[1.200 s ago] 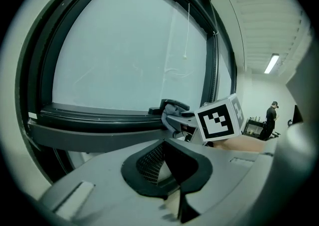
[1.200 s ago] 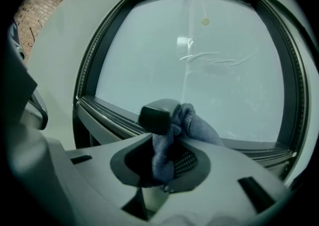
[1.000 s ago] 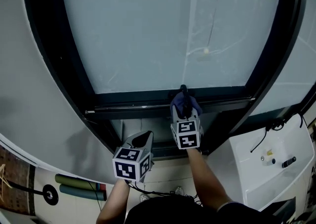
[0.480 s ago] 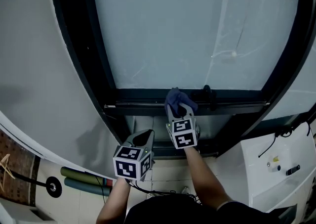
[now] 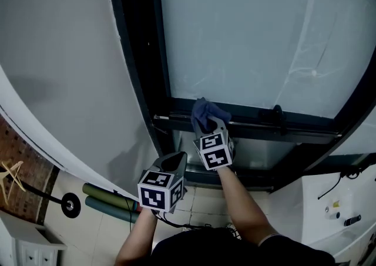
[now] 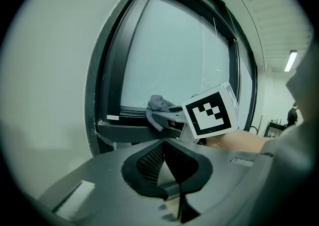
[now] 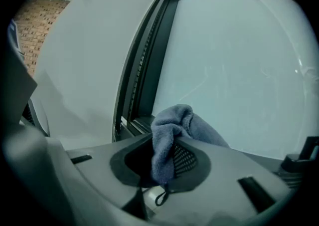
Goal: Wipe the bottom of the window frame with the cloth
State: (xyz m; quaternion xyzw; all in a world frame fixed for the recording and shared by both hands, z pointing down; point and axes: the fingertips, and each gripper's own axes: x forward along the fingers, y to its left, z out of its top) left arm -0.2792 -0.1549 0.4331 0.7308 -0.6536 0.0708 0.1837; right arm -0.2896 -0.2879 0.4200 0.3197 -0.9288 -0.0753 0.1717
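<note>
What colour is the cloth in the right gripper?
Blue-grey. The soft fleecy cloth shows best in the right gripper view.

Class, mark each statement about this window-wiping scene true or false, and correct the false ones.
1. The right gripper holds the cloth in its jaws. True.
2. The left gripper grips the cloth too. False: its jaws are together on nothing, lower than the frame.
3. The cloth is at the bottom of the window frame, near its left corner. True.
4. The cloth is bright red. False: it is blue-grey.
</note>
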